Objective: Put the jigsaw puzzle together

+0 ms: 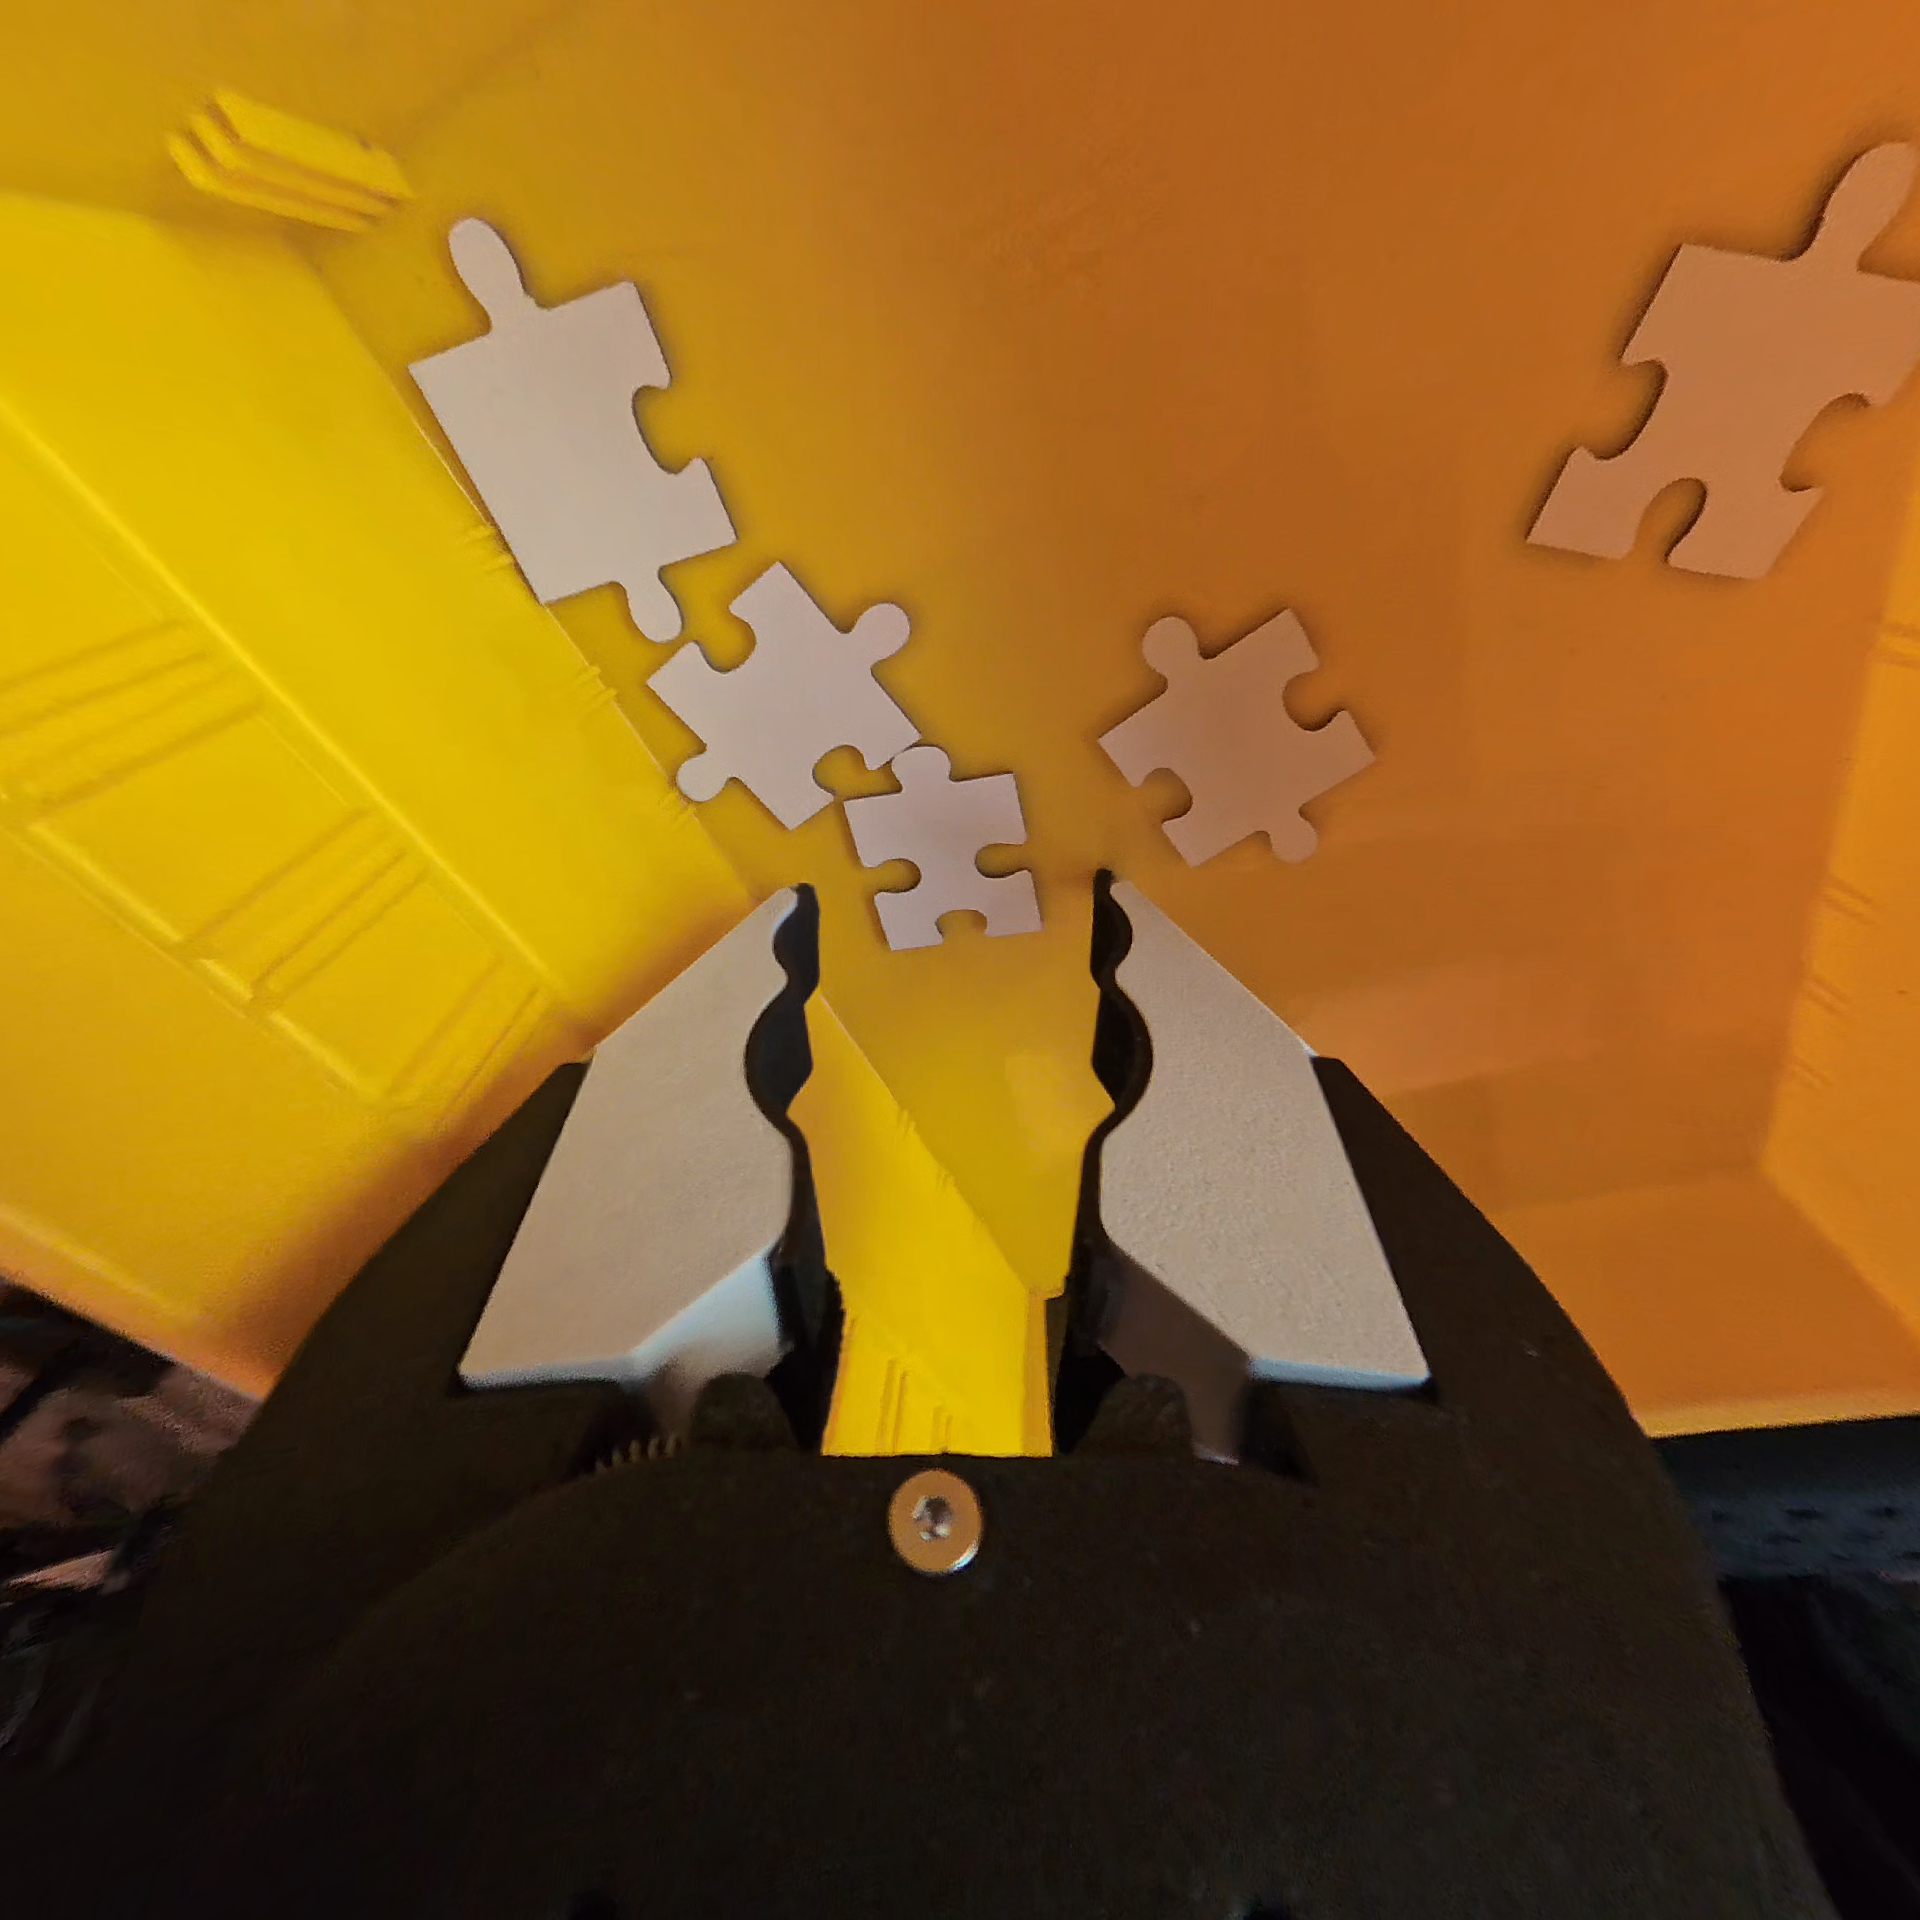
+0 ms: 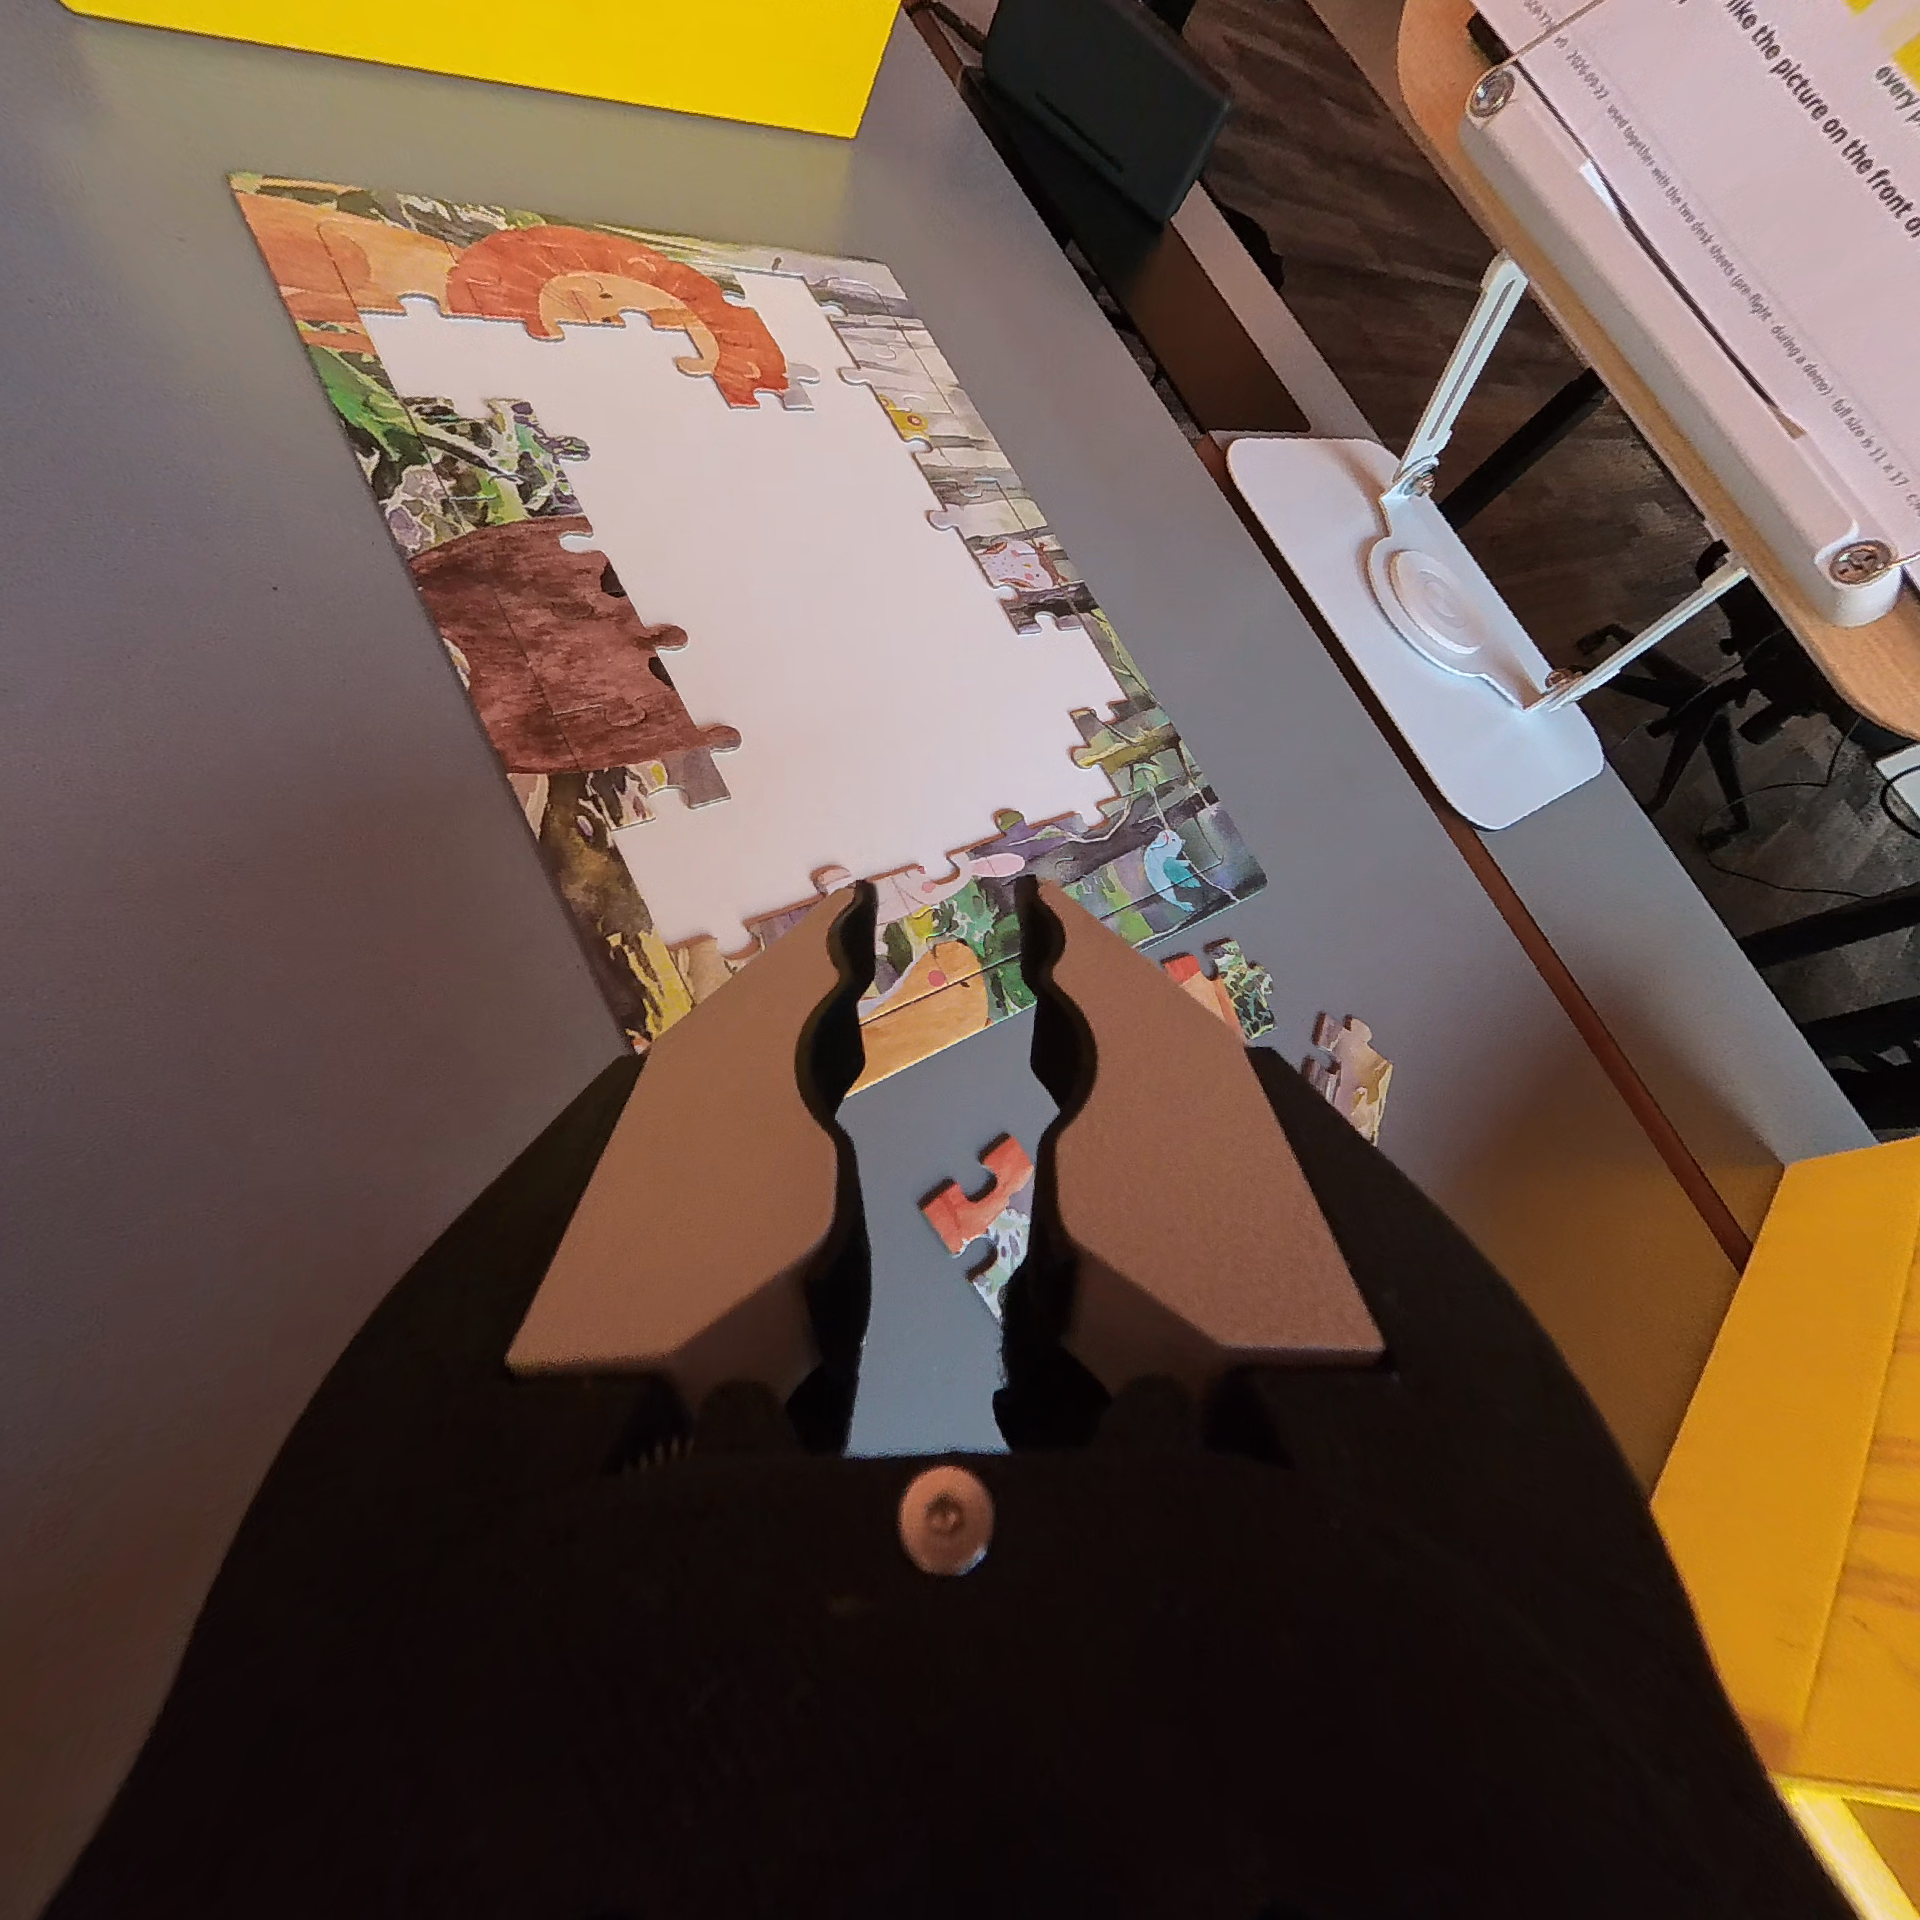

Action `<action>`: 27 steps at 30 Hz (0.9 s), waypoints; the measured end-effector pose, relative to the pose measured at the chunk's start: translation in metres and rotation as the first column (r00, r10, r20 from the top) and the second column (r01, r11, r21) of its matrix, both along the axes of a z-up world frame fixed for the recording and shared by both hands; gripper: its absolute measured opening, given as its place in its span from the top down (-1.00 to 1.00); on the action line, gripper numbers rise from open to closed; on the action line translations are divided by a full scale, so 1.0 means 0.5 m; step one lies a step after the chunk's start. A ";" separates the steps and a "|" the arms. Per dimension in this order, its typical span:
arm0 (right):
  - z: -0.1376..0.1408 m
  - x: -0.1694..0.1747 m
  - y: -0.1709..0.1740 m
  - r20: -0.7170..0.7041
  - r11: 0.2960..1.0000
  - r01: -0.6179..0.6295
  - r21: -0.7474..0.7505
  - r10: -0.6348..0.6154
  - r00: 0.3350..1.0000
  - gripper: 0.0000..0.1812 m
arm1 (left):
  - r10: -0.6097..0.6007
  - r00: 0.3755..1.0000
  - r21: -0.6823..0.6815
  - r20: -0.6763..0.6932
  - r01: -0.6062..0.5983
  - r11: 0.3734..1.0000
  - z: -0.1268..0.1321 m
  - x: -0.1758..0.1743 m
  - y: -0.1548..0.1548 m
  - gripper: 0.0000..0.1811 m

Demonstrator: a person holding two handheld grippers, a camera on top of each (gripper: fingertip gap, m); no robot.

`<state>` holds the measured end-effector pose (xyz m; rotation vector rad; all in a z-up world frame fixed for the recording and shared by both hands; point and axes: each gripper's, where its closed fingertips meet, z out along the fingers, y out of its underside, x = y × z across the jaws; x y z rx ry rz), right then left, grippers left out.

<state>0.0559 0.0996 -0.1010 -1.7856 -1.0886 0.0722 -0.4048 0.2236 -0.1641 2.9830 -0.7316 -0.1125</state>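
In the left wrist view my left gripper [image 1: 951, 883] is open and empty inside a yellow box [image 1: 1351, 312]. Several white face-down puzzle pieces lie on its floor. The nearest piece [image 1: 951, 847] sits just beyond the fingertips, touching a second piece [image 1: 784, 696]. A long piece [image 1: 566, 436] lies by the left wall, and others lie at centre right [image 1: 1242, 743] and far right [image 1: 1725, 395]. In the right wrist view my right gripper [image 2: 945, 883] is open and empty above the near edge of the partly built puzzle [image 2: 561, 665]. Its white middle [image 2: 831, 603] is bare.
Loose coloured pieces lie on the grey table [image 2: 208, 935] near my right gripper: one below the fingers [image 2: 977, 1205], two to the right [image 2: 1236, 982] [image 2: 1351, 1070]. A white stand [image 2: 1423, 644] holding a printed sheet stands right of the table. A yellow box edge [image 2: 1808, 1455] is at lower right.
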 end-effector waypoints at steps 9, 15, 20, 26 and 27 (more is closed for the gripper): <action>0.001 -0.006 -0.007 0.019 1.000 -0.022 0.007 0.022 1.000 0.71 | 0.028 0.999 -0.007 0.040 -0.028 1.000 0.003 0.011 -0.016 0.68; 0.004 -0.008 -0.010 0.025 0.999 -0.031 0.014 0.031 0.999 0.71 | -0.035 0.999 -0.009 -0.031 0.034 0.999 0.022 0.002 -0.043 0.69; 0.001 -0.014 -0.012 0.038 0.999 -0.042 0.018 0.041 0.998 0.71 | -0.095 0.947 0.099 0.306 0.068 0.993 0.120 0.113 -0.081 0.69; 0.113 -0.188 -0.106 0.211 0.892 -0.321 0.319 0.264 0.941 0.69 | -0.388 0.579 0.149 0.717 0.416 0.897 0.290 0.340 -0.297 0.69; 0.135 -0.240 -0.137 0.276 0.843 -0.389 0.373 0.300 0.913 0.69 | -0.446 0.575 0.163 0.686 0.476 0.864 0.285 0.357 -0.324 0.69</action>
